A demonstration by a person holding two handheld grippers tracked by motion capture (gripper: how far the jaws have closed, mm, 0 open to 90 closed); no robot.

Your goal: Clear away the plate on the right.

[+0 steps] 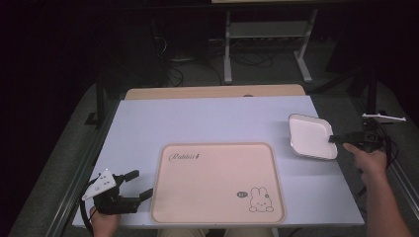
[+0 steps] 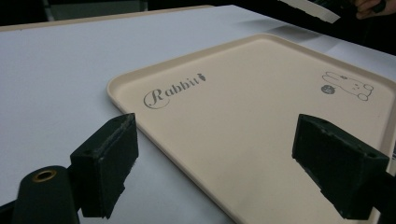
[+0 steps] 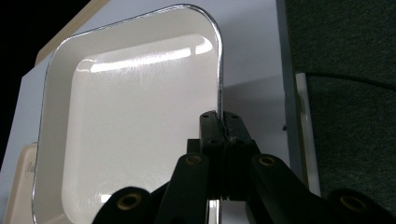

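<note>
The right hand-held gripper [image 1: 335,138] is clamped, jaws together, on the right rim of a shallow white square plate with rounded corners and a thin dark edge line [image 1: 310,135], holding it near the right edge of the pale blue-white surface [image 1: 207,121], apart from the large beige rectangular plastic tray printed with "Rabbit" lettering and a small rabbit drawing [image 1: 217,182]. Since the grip rests on one thin rim alone, the carry toward the tray is best done slowly and kept level, with the plate lowered flat inside the tray's raised border before the jaws let go; a tilt could let it pivot or slip. The plate looks glossy, clean and empty, catching a streak of light in the right gripper view. The left hand-held gripper [image 1: 129,186] waits with jaws apart just beside the tray's near left corner, holding nothing.
</note>
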